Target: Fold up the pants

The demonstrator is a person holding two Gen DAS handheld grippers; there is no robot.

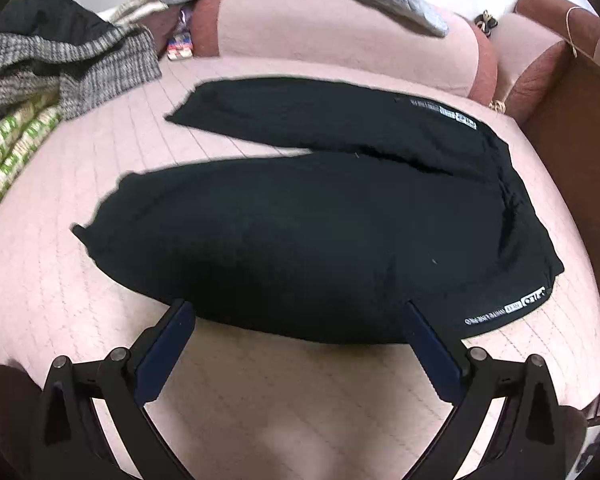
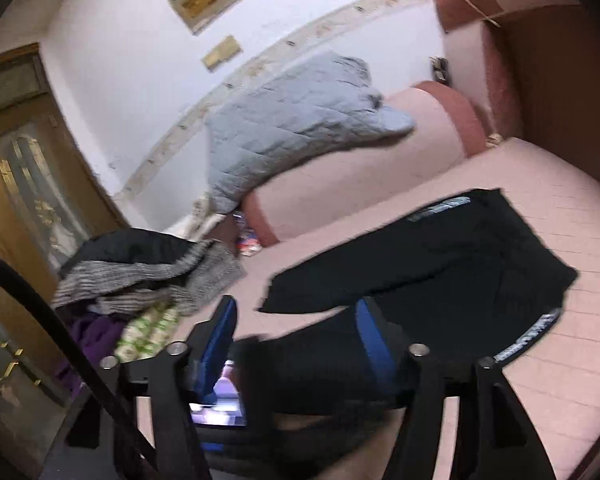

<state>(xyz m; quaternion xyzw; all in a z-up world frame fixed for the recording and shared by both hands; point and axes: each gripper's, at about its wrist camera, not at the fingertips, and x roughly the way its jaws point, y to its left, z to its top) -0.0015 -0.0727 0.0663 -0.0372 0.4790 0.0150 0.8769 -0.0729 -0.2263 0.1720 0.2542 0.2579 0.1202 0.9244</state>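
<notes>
Pants [image 1: 300, 240] flat on sofa [image 1: 340, 32], 2 legs apart; left gripper [image 1: 296, 312] and right gripper [image 2: 296, 312] spread, empty; next, likely lay leg on leg.

The left gripper [image 1: 296, 312] has a matte black frame with two angled arms, each ending in a flat dark navy finger [image 1: 162, 356]. Round silver pivot pins [image 1: 119, 354] sit at the joints, two on each side, and black triangular ribs brace the outer arms. The right gripper [image 2: 296, 320] has the same black frame and silver pins [image 2: 418, 349], but its fingers [image 2: 374, 340] look brighter blue. A thick black cable [image 2: 66, 328] curves past its left side.
</notes>
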